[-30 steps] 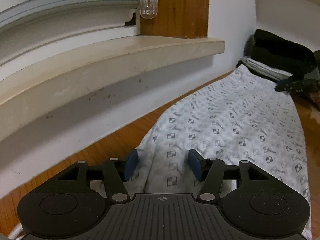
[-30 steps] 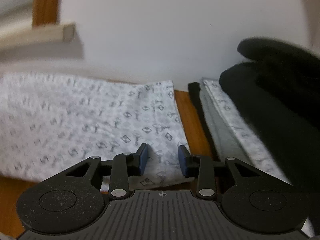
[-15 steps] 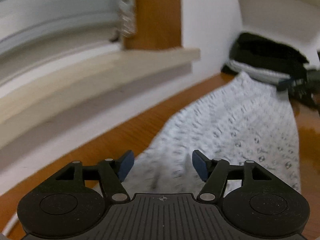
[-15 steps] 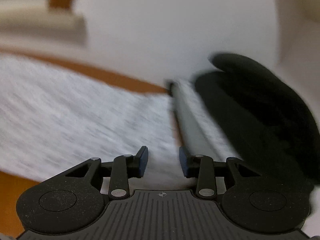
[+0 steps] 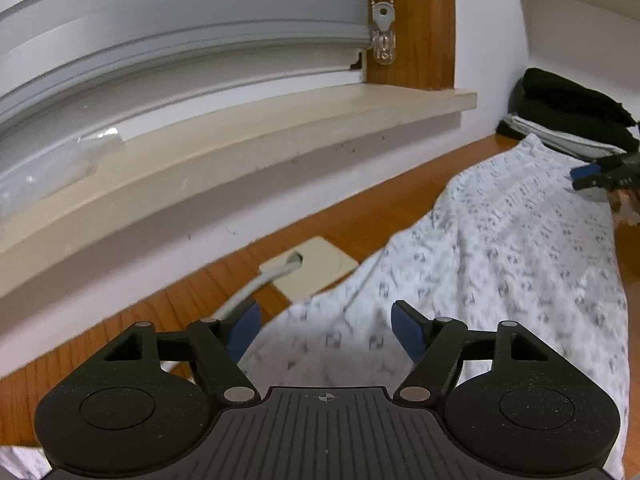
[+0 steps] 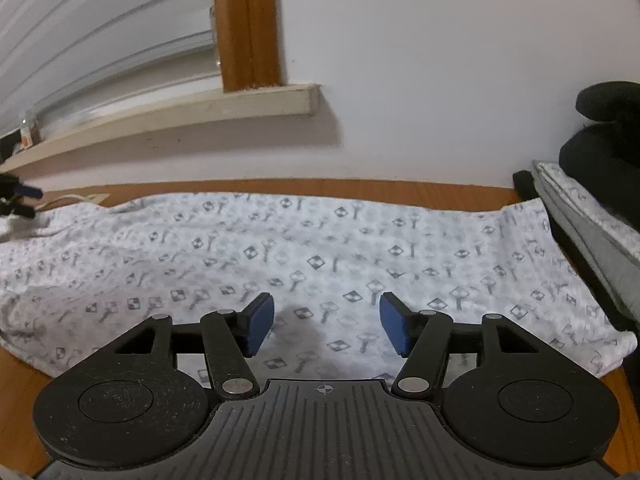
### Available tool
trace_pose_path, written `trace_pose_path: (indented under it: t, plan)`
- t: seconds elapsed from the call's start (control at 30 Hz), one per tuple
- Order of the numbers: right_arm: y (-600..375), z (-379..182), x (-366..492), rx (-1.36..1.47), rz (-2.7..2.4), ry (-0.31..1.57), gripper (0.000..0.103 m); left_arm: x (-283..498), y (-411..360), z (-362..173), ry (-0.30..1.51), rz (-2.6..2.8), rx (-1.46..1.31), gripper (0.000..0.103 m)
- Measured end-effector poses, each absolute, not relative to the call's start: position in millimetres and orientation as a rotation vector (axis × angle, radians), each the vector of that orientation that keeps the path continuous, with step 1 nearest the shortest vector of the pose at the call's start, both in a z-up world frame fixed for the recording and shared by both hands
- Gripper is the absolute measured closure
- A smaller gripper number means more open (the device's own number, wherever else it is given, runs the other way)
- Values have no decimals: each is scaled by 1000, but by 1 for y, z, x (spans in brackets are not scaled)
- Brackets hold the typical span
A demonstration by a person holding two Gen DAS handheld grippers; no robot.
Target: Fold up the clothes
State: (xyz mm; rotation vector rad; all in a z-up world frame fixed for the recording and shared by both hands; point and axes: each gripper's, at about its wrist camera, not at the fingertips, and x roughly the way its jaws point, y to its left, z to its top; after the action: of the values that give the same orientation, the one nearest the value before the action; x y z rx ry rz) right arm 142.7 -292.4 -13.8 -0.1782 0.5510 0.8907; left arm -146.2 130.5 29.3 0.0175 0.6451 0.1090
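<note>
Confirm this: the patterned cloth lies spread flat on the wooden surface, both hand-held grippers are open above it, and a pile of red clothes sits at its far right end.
One thing is wrong: the pile is black and grey, not red, as the right wrist view shows. The rest stands: the cloth lies spread on the wooden surface, and the left hand-held gripper and right hand-held gripper are both open above it, their jaws having just been opening, nothing gripped.

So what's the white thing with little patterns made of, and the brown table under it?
The white garment with small grey checked patterns looks like soft, thin, matte cloth, probably cotton: it wrinkles and lies limp. The orange-brown table looks like varnished wood: grain lines show and it is slightly shiny.
</note>
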Motion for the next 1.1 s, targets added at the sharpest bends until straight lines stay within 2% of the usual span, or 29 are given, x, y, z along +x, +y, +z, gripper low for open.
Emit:
trace_pose_path:
  t: [0.03, 0.17, 0.23, 0.33, 0.43, 0.57, 0.6, 0.63, 0.67, 0.7, 0.73, 0.77, 0.97, 1.07, 1.1]
  plan:
    - [-289, -16, 146, -181, 888, 547, 38, -148, 130, 27, 646, 99, 17, 26]
    - [-296, -20, 143, -215, 867, 568, 35, -152, 134, 15, 655, 76, 8, 26]
    - [-293, -22, 143, -236, 861, 581, 27, -152, 139, 11, 662, 68, -11, 26]
    - [-289, -24, 143, -272, 852, 587, 25, -150, 149, 10, 667, 44, -55, 26]
    - [-289, -25, 144, -268, 849, 593, 23, -151, 162, 12, 666, 11, -112, 36]
    - [-289, -25, 144, -266, 843, 597, 22, -155, 177, 13, 675, -21, -167, 38]
    - [-288, -26, 144, -267, 841, 597, 22, -157, 180, 13, 671, -21, -184, 41]
    - [-289, -26, 144, -266, 841, 598, 22, -160, 182, 12, 664, -13, -194, 46]
    - [-289, -26, 144, -264, 842, 600, 22, -162, 183, 11, 658, -3, -202, 59]
    - [-289, -26, 144, -262, 842, 602, 21, -163, 183, 11, 653, 13, -198, 84]
    - [-289, -25, 144, -261, 842, 603, 21, -164, 184, 10, 651, 22, -195, 99]
    - [-289, -25, 145, -262, 843, 603, 21, -165, 184, 11, 642, 40, -197, 101]
    - [-289, -23, 146, -263, 844, 604, 21, -180, 176, 45, 453, 208, -118, 99]
    - [-289, -22, 147, -263, 844, 605, 21, -171, 183, 43, 536, 302, -95, 82]
    - [-289, -22, 146, -264, 843, 605, 21, -170, 186, 40, 556, 316, -102, 81]
